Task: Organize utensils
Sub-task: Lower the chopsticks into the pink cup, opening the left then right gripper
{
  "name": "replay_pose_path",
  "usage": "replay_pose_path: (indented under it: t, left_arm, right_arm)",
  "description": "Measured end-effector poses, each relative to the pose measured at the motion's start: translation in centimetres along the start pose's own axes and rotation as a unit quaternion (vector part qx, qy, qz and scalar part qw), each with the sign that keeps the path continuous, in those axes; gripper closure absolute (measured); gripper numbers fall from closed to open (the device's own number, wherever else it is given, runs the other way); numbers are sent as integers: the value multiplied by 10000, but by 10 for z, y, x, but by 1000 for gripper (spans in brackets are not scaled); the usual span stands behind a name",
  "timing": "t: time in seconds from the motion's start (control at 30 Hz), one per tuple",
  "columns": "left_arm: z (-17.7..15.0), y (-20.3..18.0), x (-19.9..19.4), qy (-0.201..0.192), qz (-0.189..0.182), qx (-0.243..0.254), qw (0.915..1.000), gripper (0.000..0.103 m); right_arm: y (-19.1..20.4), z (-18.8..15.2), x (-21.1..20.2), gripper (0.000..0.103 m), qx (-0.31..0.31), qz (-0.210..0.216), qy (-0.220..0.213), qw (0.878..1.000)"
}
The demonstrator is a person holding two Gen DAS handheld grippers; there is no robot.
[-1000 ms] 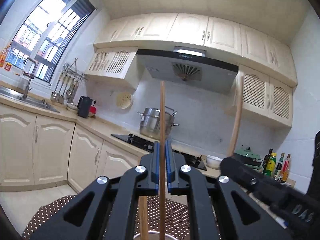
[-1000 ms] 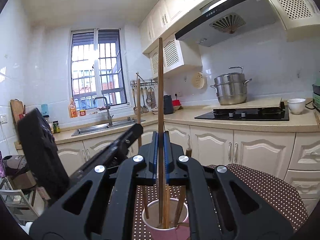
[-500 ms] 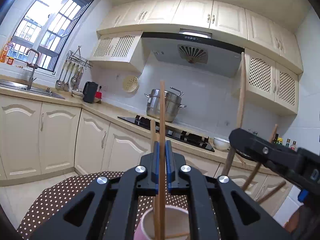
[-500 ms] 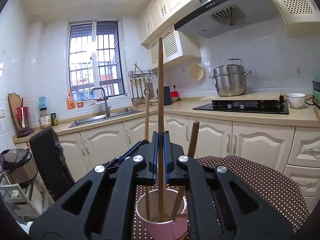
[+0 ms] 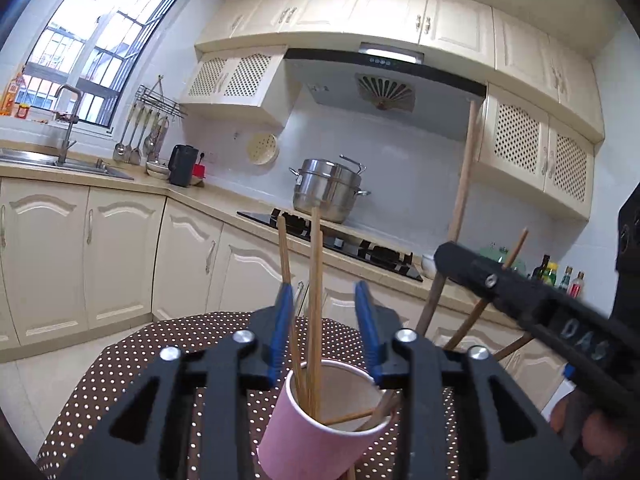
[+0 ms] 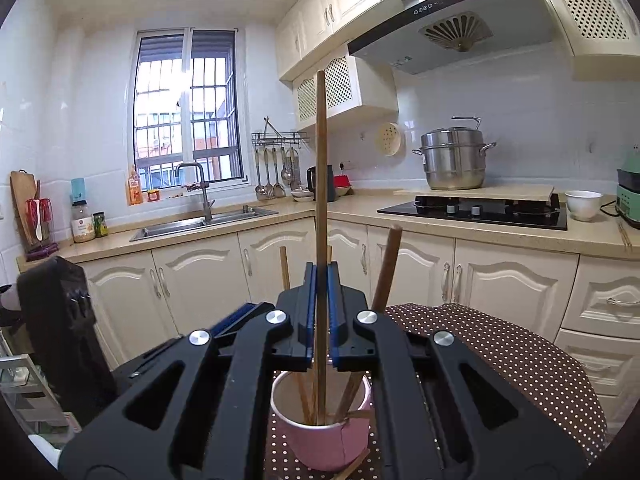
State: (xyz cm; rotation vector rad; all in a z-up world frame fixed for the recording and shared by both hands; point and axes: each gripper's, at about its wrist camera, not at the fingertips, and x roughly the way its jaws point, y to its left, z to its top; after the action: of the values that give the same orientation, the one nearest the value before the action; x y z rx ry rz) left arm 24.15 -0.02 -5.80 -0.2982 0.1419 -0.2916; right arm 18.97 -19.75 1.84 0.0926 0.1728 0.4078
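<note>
Left gripper [image 5: 323, 300] jaws had just been opening, stood spread; a chopstick [image 5: 313, 300] stood loose between them, touching neither pad, lower end in the pink paper cup [image 5: 316, 432] on the dotted tablecloth [image 5: 132, 364]. Right gripper [image 6: 321, 280] jaws pinched a second chopstick [image 6: 321, 168] upright, tip inside the cup. More chopsticks leaned in the cup.
</note>
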Motion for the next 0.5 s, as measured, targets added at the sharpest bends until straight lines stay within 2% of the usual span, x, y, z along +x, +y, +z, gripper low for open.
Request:
replay_pose_path:
  t: [0.27,0.43,0.5]
  left_arm:
    - [10,2,-13,291,578,123,9978,61]
    - [15,-1,-15,575,919,303,9936,60]
    - [18,-2,-17,671,929,305,9929,60]
  right_arm:
    - [5,-2,-4,97,-76,-58,20,10000]
    - [8,-3,-4,97,-186,-164,50,9997]
    - [8,-3,-5,97,-191,-156,55,9997]
